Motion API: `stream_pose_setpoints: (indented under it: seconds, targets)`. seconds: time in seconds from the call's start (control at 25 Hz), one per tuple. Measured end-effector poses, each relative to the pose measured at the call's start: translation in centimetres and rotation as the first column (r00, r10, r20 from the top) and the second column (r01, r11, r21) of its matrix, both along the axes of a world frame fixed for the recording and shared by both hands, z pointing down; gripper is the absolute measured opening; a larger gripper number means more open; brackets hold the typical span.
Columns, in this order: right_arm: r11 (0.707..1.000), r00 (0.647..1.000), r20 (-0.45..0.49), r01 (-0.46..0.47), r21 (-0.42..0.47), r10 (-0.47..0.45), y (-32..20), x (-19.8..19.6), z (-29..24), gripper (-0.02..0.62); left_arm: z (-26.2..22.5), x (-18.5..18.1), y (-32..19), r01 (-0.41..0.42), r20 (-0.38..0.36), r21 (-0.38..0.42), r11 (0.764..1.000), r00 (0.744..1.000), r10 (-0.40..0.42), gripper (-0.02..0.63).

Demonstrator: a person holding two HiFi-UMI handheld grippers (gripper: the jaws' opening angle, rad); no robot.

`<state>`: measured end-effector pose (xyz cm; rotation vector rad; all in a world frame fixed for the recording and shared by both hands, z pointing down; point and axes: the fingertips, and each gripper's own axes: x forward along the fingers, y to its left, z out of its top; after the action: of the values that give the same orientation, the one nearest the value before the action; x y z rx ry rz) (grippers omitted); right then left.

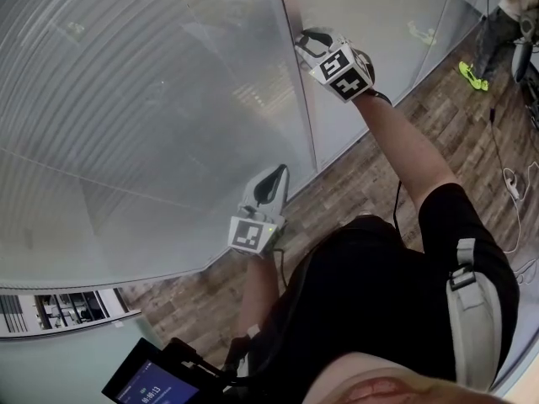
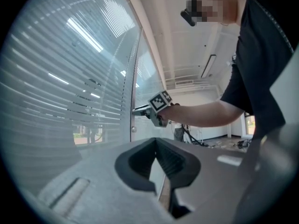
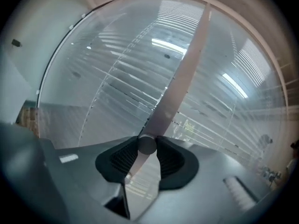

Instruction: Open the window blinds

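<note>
The window blinds (image 1: 126,99) are pale horizontal slats behind glass, and their slats (image 3: 112,78) lie nearly flat against the pane. A small round grey knob (image 3: 147,144) sticks out from the upright window frame (image 3: 184,73). My right gripper (image 3: 147,148) is shut on that knob, one ribbed pad on each side. In the head view the right gripper (image 1: 303,40) reaches up to the frame (image 1: 295,74), and it also shows from the side in the left gripper view (image 2: 140,110). My left gripper (image 1: 276,175) hangs lower, away from the glass, with its jaws together on nothing (image 2: 156,142).
A second small round knob (image 2: 133,129) sits lower on the frame. Wooden floor (image 1: 354,192) runs along the glass wall. Another person's legs with a yellow-green shoe (image 1: 473,76) stand at the far right, near a white cable (image 1: 509,179). A device with a lit screen (image 1: 147,385) hangs by my waist.
</note>
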<state>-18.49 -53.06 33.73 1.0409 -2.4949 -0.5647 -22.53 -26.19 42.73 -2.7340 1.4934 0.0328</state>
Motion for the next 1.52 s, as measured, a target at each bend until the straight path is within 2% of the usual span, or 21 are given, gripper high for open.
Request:
stream_pose_setpoints:
  seconds: [0.2,0.28,0.4,0.56,1.0,1.24,1.28,1.32,1.44,1.52]
  targets:
    - [0.989,0.979,0.203,0.009,-0.149,0.022,-0.7,0.0,0.2,0.127,0.0,0.0,0.0,0.007,0.008,-0.006,1.0,1.0,-0.007,0.003]
    - [0.974,0.954,0.299,0.033,-0.223,0.036,-1.2,0.2,0.5,0.127,0.0,-0.2,0.0,0.009,0.009,-0.003,1.0,1.0,-0.009,0.003]
    - [0.944,0.897,0.435,0.081,-0.319,0.07,-1.3,0.5,0.5,0.127,0.0,-0.5,0.3,0.013,0.006,0.001,1.0,1.0,-0.013,0.003]
    - [0.928,0.856,0.504,0.091,-0.362,0.113,-1.4,0.5,0.4,0.126,0.1,-1.1,0.6,0.024,0.005,-0.007,1.0,1.0,-0.024,0.003]
    - [0.934,0.863,0.493,0.08,-0.347,0.11,-1.7,0.1,0.8,0.124,0.2,-1.4,1.0,0.026,0.005,-0.003,1.0,1.0,-0.026,0.003]
    - [0.941,0.885,0.46,0.085,-0.326,0.079,-1.9,-0.2,1.0,0.131,0.2,-1.1,1.0,0.018,0.007,0.003,1.0,1.0,-0.018,0.003]
    - [0.944,0.889,0.454,0.091,-0.317,0.067,-1.9,-0.3,0.9,0.158,0.2,-1.1,1.0,0.02,0.006,0.004,1.0,1.0,-0.02,0.003]
    - [0.947,0.892,0.449,0.096,-0.306,0.055,-1.9,-0.4,0.8,0.238,0.2,-1.1,1.0,0.022,0.005,0.005,1.0,1.0,-0.022,0.003]
    - [0.967,0.919,0.394,0.092,-0.238,0.009,-1.2,-0.4,0.5,0.266,0.5,-1.4,1.3,0.03,-0.002,-0.001,1.0,1.0,-0.03,0.003]
    - [0.988,0.964,0.266,0.067,-0.14,-0.027,-0.6,-0.3,0.2,0.27,0.7,-1.5,1.4,0.034,-0.002,-0.004,0.999,0.999,-0.034,0.003]
